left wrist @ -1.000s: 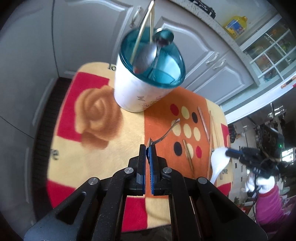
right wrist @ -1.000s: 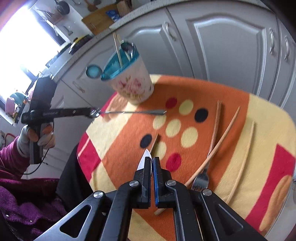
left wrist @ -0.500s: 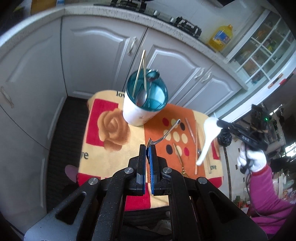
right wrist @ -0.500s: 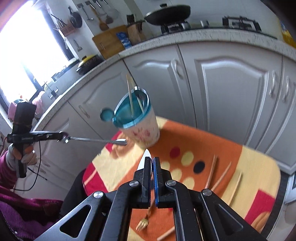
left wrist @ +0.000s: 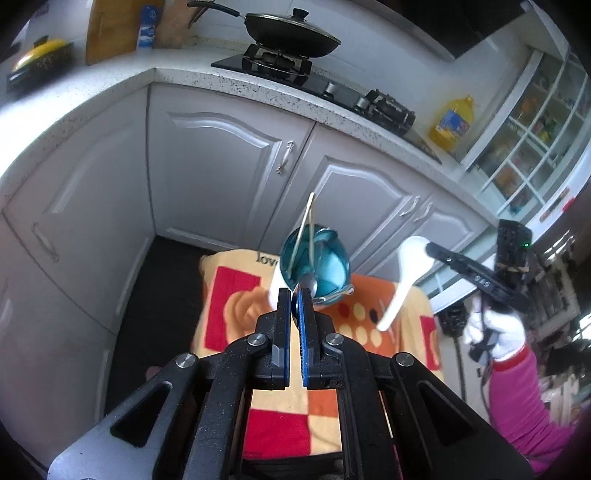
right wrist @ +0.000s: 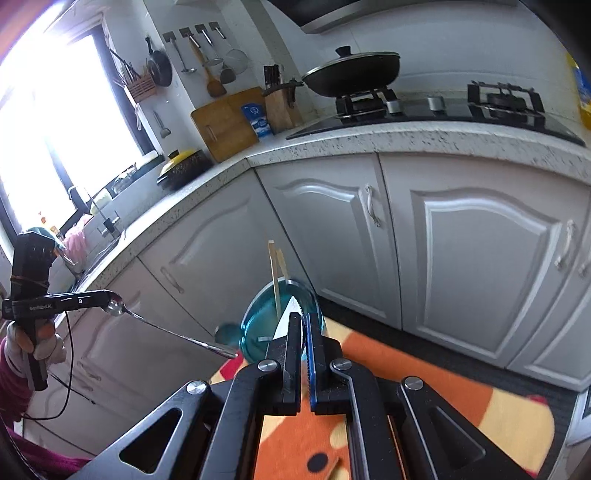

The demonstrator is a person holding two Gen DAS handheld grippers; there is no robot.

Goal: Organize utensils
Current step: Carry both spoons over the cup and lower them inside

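Note:
A teal-rimmed white utensil holder stands on the small table's patterned cloth, with chopsticks upright in it; it also shows in the right wrist view. My left gripper is shut on a metal spoon by its bowl; the right wrist view shows the spoon sticking out sideways from that gripper. My right gripper is shut on a white plastic spoon; the left wrist view shows that spoon raised over the table's right side.
White kitchen cabinets and a speckled counter with a gas hob and a lidded black pan stand behind the table. A yellow oil bottle is on the counter. Dark floor lies left of the table.
Both grippers have risen well above the table and tilted up, each still holding its spoon. The holder and cloth now look smaller and lower, and the counter and hob have come into view.

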